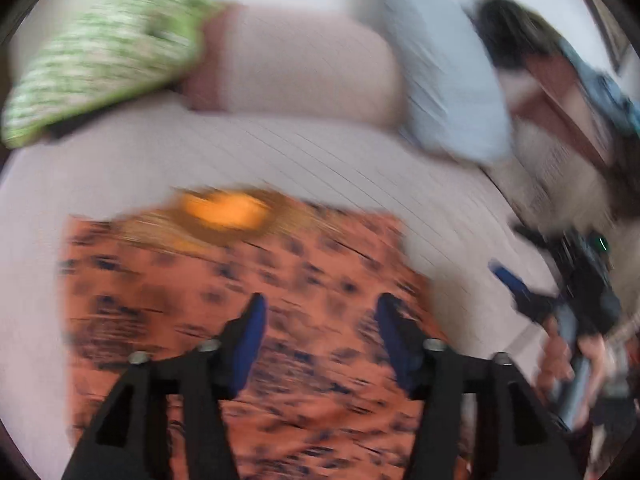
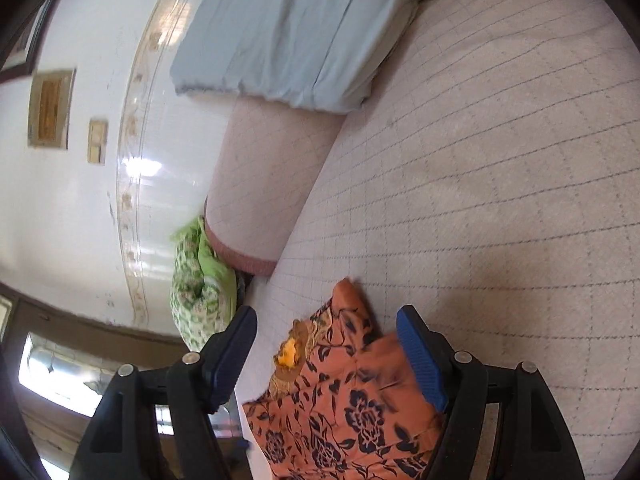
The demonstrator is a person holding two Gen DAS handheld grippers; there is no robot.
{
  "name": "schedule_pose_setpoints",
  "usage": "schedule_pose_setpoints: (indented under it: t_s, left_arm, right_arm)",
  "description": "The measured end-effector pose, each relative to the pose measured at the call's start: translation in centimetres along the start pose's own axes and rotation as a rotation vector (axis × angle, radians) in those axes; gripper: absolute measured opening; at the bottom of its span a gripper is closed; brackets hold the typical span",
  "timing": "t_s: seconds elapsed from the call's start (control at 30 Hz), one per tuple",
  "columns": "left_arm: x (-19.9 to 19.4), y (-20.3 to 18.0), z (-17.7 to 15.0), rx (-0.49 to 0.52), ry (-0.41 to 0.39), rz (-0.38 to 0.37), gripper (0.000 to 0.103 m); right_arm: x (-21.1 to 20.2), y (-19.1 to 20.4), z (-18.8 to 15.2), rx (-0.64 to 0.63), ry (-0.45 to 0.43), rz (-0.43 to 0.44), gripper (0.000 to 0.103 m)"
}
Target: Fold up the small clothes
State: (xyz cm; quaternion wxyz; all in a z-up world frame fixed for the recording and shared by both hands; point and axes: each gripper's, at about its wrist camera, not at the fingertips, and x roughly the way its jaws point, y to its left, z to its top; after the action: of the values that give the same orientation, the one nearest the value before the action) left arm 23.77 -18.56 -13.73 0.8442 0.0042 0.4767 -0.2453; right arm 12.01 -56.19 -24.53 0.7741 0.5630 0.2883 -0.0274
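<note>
An orange garment with a dark floral print (image 1: 240,280) lies flat on the checked bedsheet (image 1: 320,152), with a yellow-orange neck patch (image 1: 224,210) at its far edge. My left gripper (image 1: 320,312) is open just above the garment, holding nothing; this view is motion-blurred. My right gripper (image 1: 516,284) shows at the right of the left wrist view, off the garment. In the right wrist view the right gripper (image 2: 326,328) is open over the garment (image 2: 340,400), near its neck patch (image 2: 290,354), holding nothing.
A pinkish bolster (image 2: 256,184), a light blue folded sheet (image 2: 288,32) and a green floral pillow (image 2: 196,280) lie along the bed's far side by a white tiled wall (image 2: 80,180). Bare bedsheet (image 2: 500,160) spreads to the right.
</note>
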Motion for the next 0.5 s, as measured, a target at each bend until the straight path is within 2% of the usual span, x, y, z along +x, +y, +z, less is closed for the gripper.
schedule_pose_setpoints:
  t_s: [0.03, 0.13, 0.23, 0.37, 0.47, 0.5]
  left_arm:
    - [-1.0, 2.3, -0.2, -0.036, -0.052, 0.067, 0.065]
    - [-1.6, 7.5, -0.4, -0.135, -0.082, 0.185, 0.065]
    - [-1.7, 13.4, -1.3, -0.242, -0.075, 0.289, 0.065]
    - [-2.9, 19.3, -2.4, -0.361, -0.045, 0.323, 0.065]
    - [-3.6, 20.2, -1.8, -0.356, -0.057, 0.352, 0.067]
    - [-3.6, 20.1, -1.5, -0.343, -0.053, 0.354, 0.075]
  right_arm:
    - [0.4, 0.4, -0.3, -0.026, 0.019, -0.011, 0.075]
    - [1.6, 1.2, -1.0, -0.120, 0.056, -0.138, 0.075]
    - [3.1, -0.9, -1.0, -0.074, 0.114, -0.203, 0.075]
    - [5.2, -3.1, -1.2, 0.016, 0.182, -0.206, 0.075]
    - [6.9, -3.7, -1.8, 0.062, 0.225, -0.228, 0.075]
    - [7.4, -3.8, -2.0, 0.076, 0.238, -0.237, 0.075]
